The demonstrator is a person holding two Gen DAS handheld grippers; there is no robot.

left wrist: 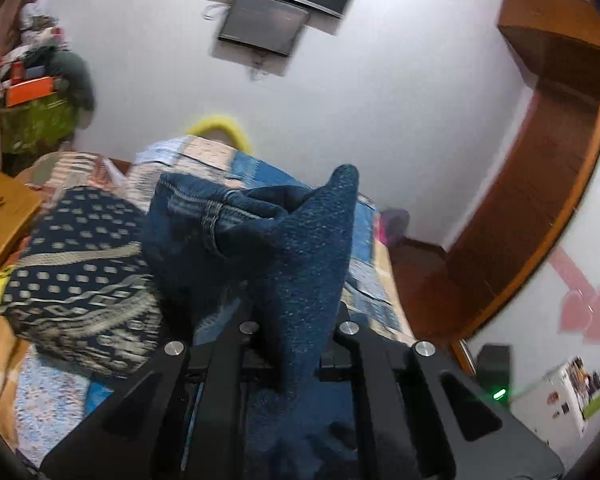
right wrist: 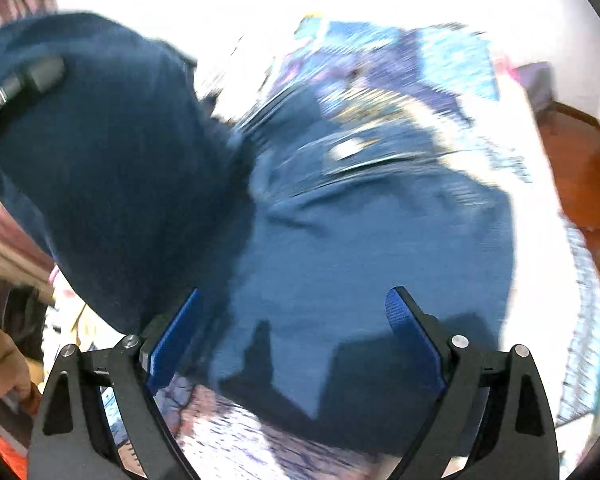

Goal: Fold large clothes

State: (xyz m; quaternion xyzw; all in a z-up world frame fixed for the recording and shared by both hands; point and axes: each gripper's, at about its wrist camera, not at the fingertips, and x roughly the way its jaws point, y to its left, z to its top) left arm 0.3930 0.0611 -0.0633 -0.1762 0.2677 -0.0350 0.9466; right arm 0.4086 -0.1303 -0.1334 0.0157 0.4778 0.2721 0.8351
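Note:
A large dark blue denim garment [left wrist: 260, 240] is lifted in the left wrist view; my left gripper [left wrist: 294, 356] is shut on a fold of it, and the cloth rises in a peak above the jaws. In the right wrist view the same garment [right wrist: 372, 248] lies spread on the patterned bedspread [right wrist: 260, 440], with one part hanging raised at the left [right wrist: 112, 168]. My right gripper [right wrist: 296, 336] is open and empty just above the spread cloth, blue pads [right wrist: 176, 340] wide apart. The view is motion-blurred.
A navy patterned pillow [left wrist: 80, 276] lies on the bed left of the garment. A wooden headboard [left wrist: 4, 208] is at far left, a wooden wardrobe [left wrist: 540, 184] at right. A cluttered pile [left wrist: 40, 92] stands by the wall. A hand [right wrist: 0, 364] shows at lower left.

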